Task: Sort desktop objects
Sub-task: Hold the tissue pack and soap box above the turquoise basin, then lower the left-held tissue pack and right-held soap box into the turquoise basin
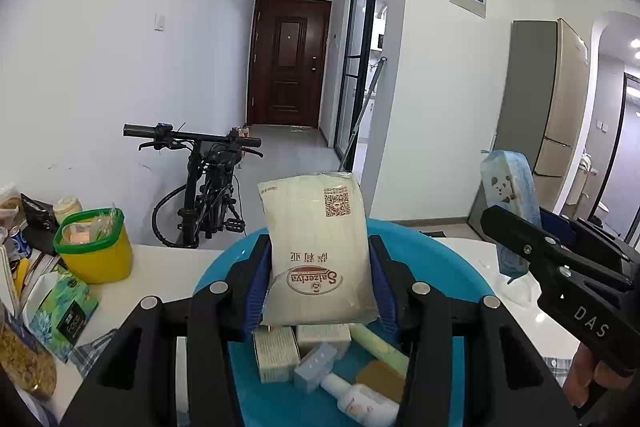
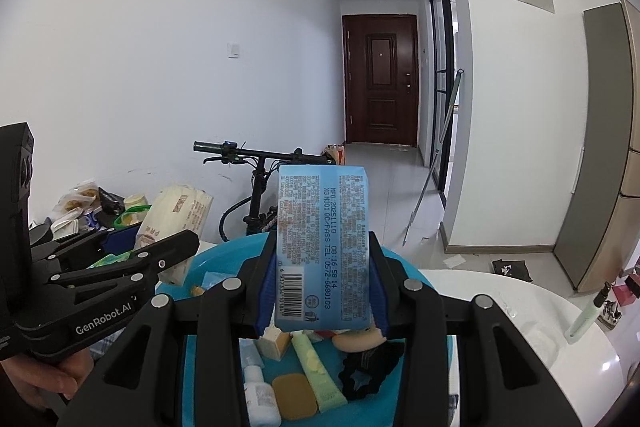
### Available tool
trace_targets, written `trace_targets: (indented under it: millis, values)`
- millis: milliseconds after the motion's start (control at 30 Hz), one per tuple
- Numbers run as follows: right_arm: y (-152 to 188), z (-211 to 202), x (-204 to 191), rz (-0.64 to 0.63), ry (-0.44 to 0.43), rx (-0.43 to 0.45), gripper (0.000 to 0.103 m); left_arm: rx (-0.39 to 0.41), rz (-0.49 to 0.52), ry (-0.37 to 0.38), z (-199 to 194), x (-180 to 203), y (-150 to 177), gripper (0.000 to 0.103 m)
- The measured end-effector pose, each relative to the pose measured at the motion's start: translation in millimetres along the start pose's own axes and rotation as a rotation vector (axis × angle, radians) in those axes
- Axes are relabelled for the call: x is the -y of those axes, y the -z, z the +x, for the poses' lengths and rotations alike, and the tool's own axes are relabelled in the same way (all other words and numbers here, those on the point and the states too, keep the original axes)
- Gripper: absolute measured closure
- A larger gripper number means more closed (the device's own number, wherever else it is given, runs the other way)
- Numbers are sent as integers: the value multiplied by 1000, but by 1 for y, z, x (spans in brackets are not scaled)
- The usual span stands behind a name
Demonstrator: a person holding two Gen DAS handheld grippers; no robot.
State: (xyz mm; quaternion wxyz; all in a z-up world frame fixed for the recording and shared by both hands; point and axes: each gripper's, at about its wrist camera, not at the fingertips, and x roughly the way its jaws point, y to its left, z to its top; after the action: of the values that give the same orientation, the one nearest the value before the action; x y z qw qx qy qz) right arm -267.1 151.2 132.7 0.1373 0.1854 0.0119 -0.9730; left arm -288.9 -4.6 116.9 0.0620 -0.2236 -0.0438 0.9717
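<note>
My left gripper (image 1: 320, 267) is shut on a cream Saizeriya packet (image 1: 320, 239), held upright between its blue pads above a blue basin (image 1: 440, 255). In the basin lie small boxes, a green tube (image 1: 376, 343), a white bottle (image 1: 360, 399) and a brown pad. At the right, my right gripper (image 1: 520, 227) holds a blue panda tissue pack (image 1: 508, 187). In the right wrist view the right gripper (image 2: 322, 267) is shut on that blue pack (image 2: 324, 227) over the basin (image 2: 228, 251). The left gripper (image 2: 148, 239) with the cream packet (image 2: 180, 207) is at the left.
On the white table (image 1: 160, 275), left of the basin, stand a yellow bin with a green rim (image 1: 96, 251), a green tissue box (image 1: 64, 307) and snack bags. A bicycle (image 1: 208, 195) leans beyond the table's far edge. A green pen (image 2: 588, 315) stands at the right.
</note>
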Motion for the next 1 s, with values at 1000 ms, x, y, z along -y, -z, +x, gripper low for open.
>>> trace_targets:
  millis: [1000]
  values:
    - [-28,71,13,9,-28,-87,66,-106,11,12,76,-20,-34,54]
